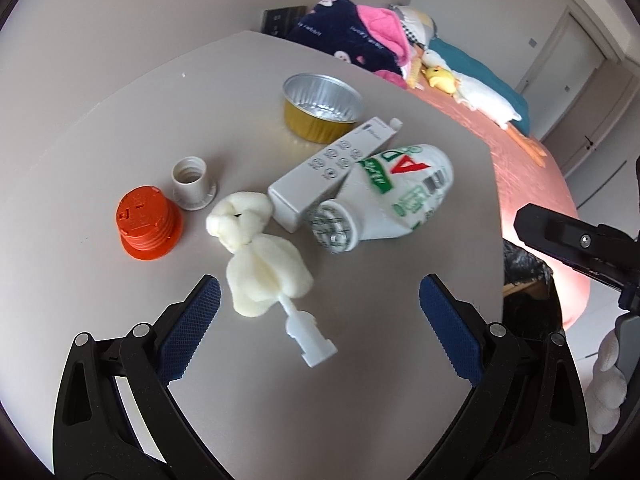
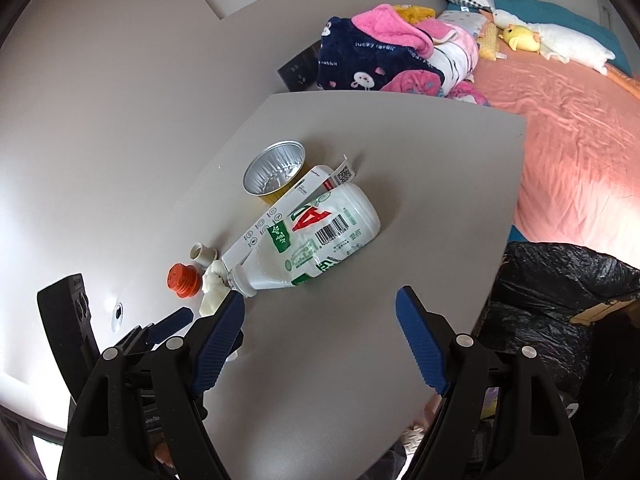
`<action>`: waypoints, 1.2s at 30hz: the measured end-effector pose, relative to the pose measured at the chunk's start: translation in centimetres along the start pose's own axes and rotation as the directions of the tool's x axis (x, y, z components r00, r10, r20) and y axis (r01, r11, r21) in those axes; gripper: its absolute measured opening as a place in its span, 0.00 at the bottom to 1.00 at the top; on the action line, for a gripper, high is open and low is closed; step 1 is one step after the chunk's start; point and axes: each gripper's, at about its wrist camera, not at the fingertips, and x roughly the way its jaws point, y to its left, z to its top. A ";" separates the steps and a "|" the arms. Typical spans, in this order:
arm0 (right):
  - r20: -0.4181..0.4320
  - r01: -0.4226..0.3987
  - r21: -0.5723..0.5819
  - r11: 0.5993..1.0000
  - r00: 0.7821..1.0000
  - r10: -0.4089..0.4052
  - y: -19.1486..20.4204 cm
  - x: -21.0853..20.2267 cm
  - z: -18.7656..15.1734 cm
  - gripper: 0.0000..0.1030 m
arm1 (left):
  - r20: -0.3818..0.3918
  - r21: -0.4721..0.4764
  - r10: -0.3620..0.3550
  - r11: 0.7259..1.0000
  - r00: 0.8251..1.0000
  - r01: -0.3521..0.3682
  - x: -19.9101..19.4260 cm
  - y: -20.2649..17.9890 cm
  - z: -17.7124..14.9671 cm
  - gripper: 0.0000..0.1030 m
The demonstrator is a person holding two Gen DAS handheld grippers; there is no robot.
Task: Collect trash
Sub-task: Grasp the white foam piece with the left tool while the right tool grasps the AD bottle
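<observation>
Beside a pink-sheeted bed, the grey bench carries the trash around a toppled white bottle. Touching the bottle lies a white carton, with a foil cup behind it. Near the bottle's mouth lie a foam sponge wand, an orange cap and a white threaded collar. Both the left tool and the right tool hang wide open and empty. A black-lined bin stands past the bench edge nearest the bottle's base.
</observation>
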 end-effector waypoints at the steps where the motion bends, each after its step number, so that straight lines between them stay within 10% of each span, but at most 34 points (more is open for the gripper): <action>1: -0.004 0.000 0.006 1.000 1.000 0.000 0.0 0.3 0.2 0.76 | -0.004 -0.005 0.003 1.000 1.000 -0.003 0.2 0.2 0.1 0.92; 31: -0.095 0.080 0.170 0.982 0.993 -0.064 1.7 10.2 3.3 0.79 | -0.049 -0.022 0.064 0.998 0.997 -0.065 1.4 2.7 0.5 0.77; 36: -0.081 0.140 0.088 0.986 0.988 -0.133 2.3 10.5 3.3 0.57 | -0.040 0.013 0.120 0.993 0.992 -0.119 1.5 2.9 0.5 0.76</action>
